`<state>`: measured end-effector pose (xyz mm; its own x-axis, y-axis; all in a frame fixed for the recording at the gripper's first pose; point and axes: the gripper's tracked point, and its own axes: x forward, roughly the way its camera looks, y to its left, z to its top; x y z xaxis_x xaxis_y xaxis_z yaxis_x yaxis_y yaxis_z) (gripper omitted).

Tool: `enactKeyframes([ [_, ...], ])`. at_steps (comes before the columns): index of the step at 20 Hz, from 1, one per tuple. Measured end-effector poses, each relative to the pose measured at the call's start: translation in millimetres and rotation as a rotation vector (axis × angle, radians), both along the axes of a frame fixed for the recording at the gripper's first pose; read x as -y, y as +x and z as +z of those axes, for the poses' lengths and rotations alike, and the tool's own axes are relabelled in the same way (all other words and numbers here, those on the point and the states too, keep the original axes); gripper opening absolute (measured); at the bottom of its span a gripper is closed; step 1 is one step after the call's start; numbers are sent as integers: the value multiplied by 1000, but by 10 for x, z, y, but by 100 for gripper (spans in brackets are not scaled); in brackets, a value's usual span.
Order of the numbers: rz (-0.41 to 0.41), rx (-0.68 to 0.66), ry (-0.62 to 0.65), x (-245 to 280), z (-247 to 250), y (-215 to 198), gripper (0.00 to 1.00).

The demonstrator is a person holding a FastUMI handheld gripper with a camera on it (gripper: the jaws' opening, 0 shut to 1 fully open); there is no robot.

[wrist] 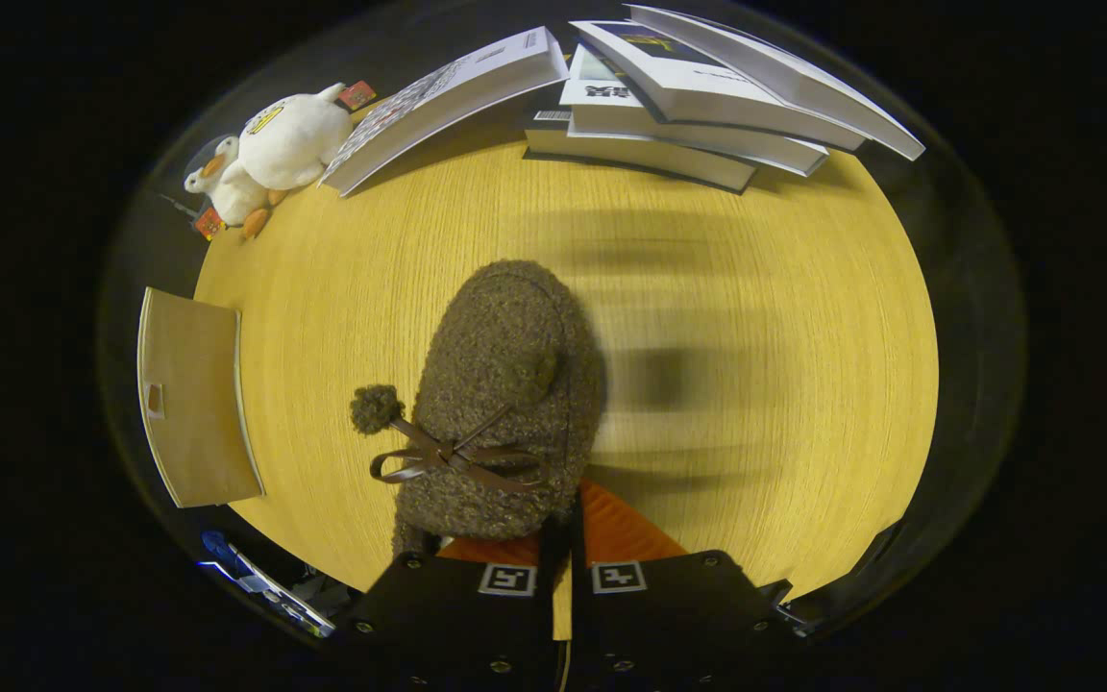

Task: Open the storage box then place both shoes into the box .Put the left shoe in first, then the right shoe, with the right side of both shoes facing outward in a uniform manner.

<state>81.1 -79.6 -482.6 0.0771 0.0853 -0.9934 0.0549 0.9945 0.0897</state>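
A brown fuzzy shoe (501, 404) with a brown ribbon bow, a pompom and an orange lining points away from me, just ahead of my fingers. My gripper (563, 562) is shut on the rim of the shoe's opening, with the fingers almost touching. The shoe seems to hang above the yellow wooden table (765, 317), since its blurred shadow falls to its right. To the left of the shoe, at the table's edge, is the tan storage box (193, 399). I see a flat tan face with a small slot and cannot tell whether it is open.
Several white books (688, 96) lie stacked and fanned along the table's far edge. A white plush duck (275, 154) sits at the far left corner. Some blue and white items (246, 577) lie below the table's near left edge.
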Motion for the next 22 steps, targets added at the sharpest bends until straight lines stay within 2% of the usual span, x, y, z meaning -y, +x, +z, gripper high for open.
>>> enactKeyframes([
  [6, -11, 25, 50, -52, 221, -31, 6],
  [7, -1, 38, 52, -66, 285, -21, 6],
  [9, 6, 67, 54, -106, 389, 9, 0],
  [12, 31, 92, 71, -253, 650, 24, 0],
  [22, 208, 231, 151, -1275, 1668, 310, 0],
])
